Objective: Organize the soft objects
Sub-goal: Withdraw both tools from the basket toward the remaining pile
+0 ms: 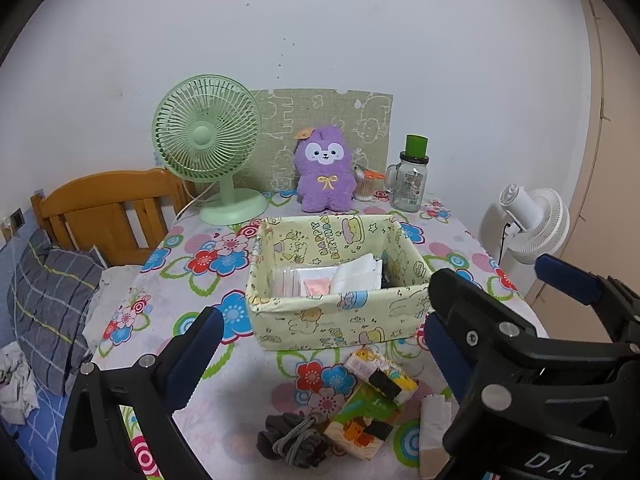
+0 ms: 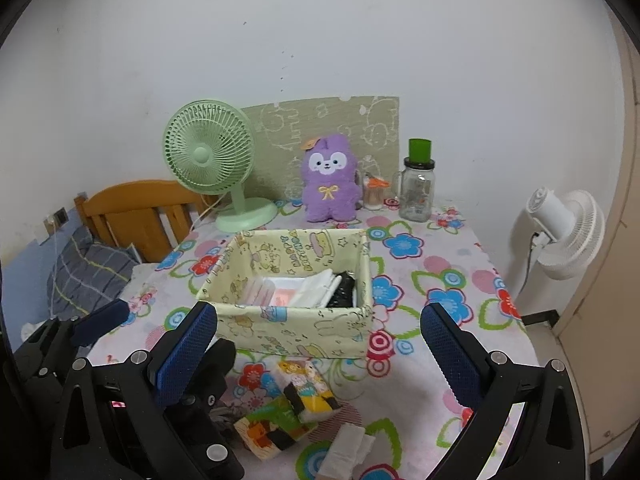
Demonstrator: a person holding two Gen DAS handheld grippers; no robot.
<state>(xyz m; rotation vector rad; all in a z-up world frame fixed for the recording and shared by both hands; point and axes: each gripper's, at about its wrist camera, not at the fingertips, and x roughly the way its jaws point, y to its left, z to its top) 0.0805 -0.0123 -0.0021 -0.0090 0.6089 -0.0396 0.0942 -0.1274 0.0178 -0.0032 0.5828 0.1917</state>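
Note:
A yellow cartoon-print box [image 1: 332, 320] [image 2: 296, 328] stands mid-table and holds white packets, a pink packet and something black. In front of it lie two printed tissue packs [image 1: 380, 376] [image 2: 308, 388], a grey cloth bundle with a cord [image 1: 292, 436] and a folded white tissue [image 1: 434, 420] [image 2: 348, 448]. A purple plush toy [image 1: 325, 170] [image 2: 330, 178] sits upright at the back. My left gripper [image 1: 320, 344] is open above the packs, holding nothing. My right gripper [image 2: 320, 348] is open too, with nothing in it, close beside the left one.
A green desk fan [image 1: 206, 136] and a glass jar [image 1: 410, 184] topped by a green cup flank the plush toy. A white fan [image 1: 536, 220] stands off the table's right edge. A wooden headboard [image 1: 104, 208] and a grey pillow [image 1: 52, 292] are on the left.

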